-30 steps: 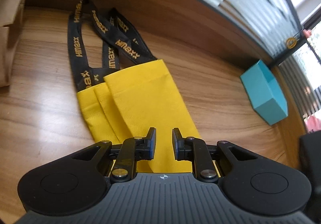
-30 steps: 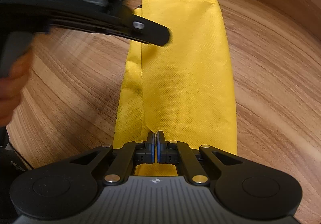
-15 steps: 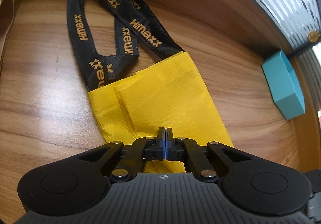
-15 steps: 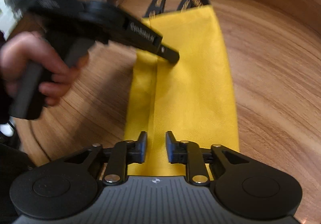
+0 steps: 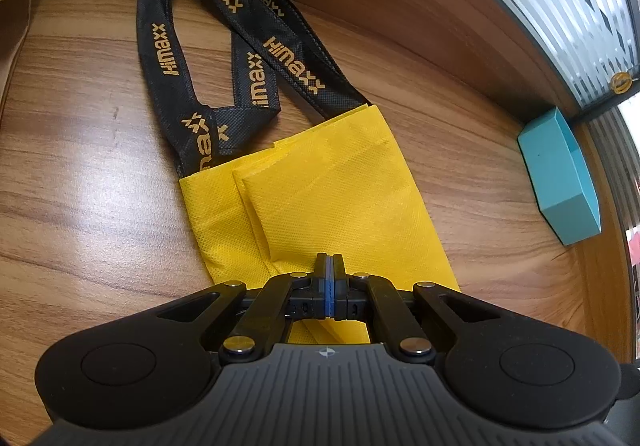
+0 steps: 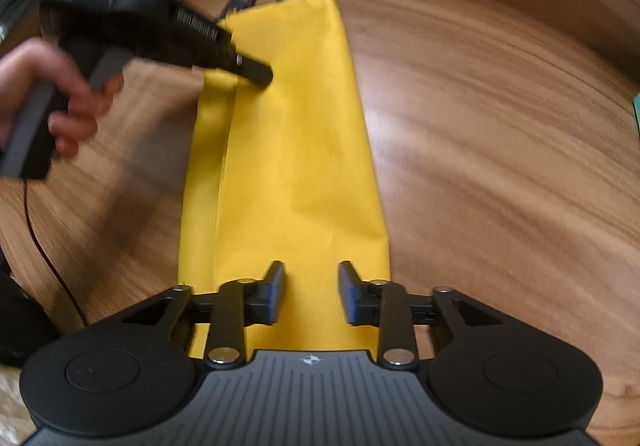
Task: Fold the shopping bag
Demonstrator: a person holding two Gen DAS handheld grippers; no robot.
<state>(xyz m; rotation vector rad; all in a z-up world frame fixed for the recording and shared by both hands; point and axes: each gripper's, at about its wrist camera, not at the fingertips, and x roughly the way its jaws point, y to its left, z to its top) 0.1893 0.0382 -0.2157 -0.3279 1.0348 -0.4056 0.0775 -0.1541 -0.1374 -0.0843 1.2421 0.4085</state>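
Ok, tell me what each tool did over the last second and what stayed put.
The left tool closed, now shut, pressing on the yellow shopping bag near its handle end. The right tool, shut a second ago at the bag's other end, let go; its jaws are opening over the fabric. The bag stays flat and folded lengthwise on the wooden table.
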